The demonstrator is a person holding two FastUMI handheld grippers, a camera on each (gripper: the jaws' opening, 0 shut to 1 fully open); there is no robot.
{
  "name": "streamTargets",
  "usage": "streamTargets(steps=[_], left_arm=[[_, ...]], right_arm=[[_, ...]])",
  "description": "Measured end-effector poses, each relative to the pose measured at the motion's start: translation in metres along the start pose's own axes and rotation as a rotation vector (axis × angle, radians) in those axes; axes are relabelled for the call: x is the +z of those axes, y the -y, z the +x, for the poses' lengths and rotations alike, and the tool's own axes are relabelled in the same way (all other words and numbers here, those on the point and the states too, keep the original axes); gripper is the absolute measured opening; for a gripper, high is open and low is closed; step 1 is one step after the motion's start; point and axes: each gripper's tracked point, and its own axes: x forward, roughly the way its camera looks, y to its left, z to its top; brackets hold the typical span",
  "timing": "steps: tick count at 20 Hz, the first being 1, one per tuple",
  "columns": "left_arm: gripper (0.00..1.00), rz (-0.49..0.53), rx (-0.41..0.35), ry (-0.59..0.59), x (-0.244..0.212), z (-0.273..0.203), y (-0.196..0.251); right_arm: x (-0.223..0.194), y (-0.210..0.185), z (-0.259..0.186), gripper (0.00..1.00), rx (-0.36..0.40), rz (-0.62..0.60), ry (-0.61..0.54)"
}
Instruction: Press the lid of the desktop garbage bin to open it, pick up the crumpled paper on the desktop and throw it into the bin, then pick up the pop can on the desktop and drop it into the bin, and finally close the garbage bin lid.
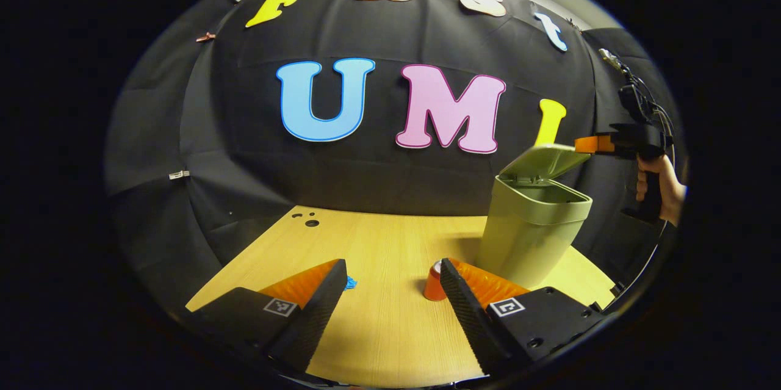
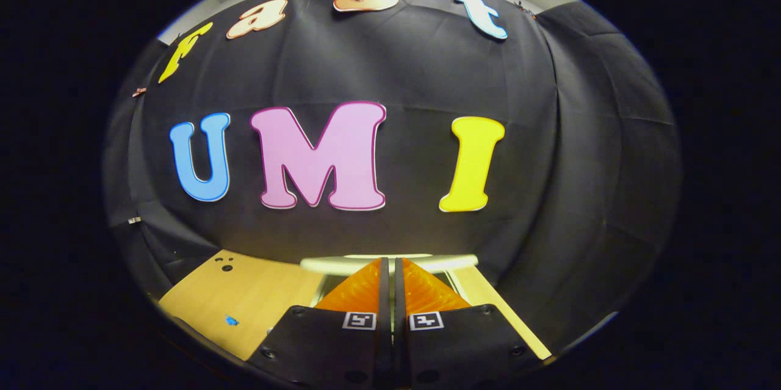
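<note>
left gripper view: left tool [image 1: 390, 292] spread wide over bench [image 1: 378, 329], nothing held; pop can [image 1: 434, 283] upright by bin [image 1: 531, 225] at 3 o'clock, lid [image 1: 543, 161] tipped up, right tool [image 1: 595, 144] at its edge. right gripper view: right tool [image 2: 390, 280] pinched together on nothing, tips at lid [image 2: 329, 264], maybe for pushing.

Right hand-held gripper [image 2: 390, 277] with fingers pressed together, tips at pale bin lid [image 2: 323, 264], wooden desktop [image 2: 244, 292] below

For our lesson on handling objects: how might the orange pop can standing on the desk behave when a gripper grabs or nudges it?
The pop can stands upright and narrow, so a sideways nudge would probably tip it. Being round, it would likely roll once down. It looks small, probably light.
</note>
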Motion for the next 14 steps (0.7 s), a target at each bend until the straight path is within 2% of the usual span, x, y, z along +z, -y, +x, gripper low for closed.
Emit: streamTargets(steps=[4,8,14], left_arm=[[0.98,-0.005,-0.006,0.013,-0.006,-0.017,-0.015],[0.98,0.014,0.002,0.038,-0.007,-0.028,-0.033],[0.98,0.015,0.037,0.039,-0.004,-0.024,-0.055]], right_arm=[[0.008,-0.015,-0.034,0.05,0.014,-0.022,0.028],[-0.011,-0.039,-0.064,0.05,0.068,-0.069,-0.012],[-0.050,-0.069,-0.083,0.05,0.137,-0.032,-0.053]])
